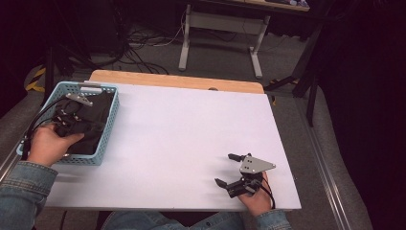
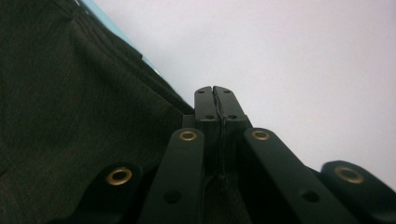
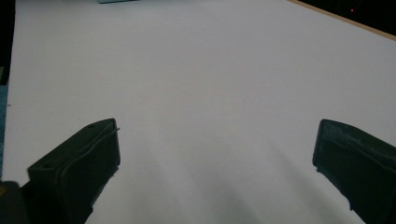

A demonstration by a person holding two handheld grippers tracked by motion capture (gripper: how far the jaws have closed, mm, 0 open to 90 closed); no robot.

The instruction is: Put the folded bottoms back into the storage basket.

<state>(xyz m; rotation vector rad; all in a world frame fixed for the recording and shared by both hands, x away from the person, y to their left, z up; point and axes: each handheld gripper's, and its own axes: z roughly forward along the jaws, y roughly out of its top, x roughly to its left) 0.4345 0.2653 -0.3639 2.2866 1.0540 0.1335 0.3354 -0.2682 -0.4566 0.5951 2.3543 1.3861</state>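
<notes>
The left gripper (image 2: pixel 215 100) has its jaws pressed together, and in the left gripper view they seem to pinch a thin fold of the dark cloth (image 2: pixel 70 116) that lies beside and under them. That cloth (image 1: pixel 88 125) sits in the blue basket (image 1: pixel 109 125) at the table's left edge, with the left hand (image 1: pixel 48 143) reaching into it. The step in hand looks like taking hold of the cloth to bring it out. Next, I judge, comes a lift up over the basket wall and across onto the white table (image 1: pixel 182 139), slow enough that the thin grip does not slip. The wall nearest the table middle is what stands in the way. The right gripper (image 1: pixel 230 168) waits wide open and empty, resting low near the table's front right.
</notes>
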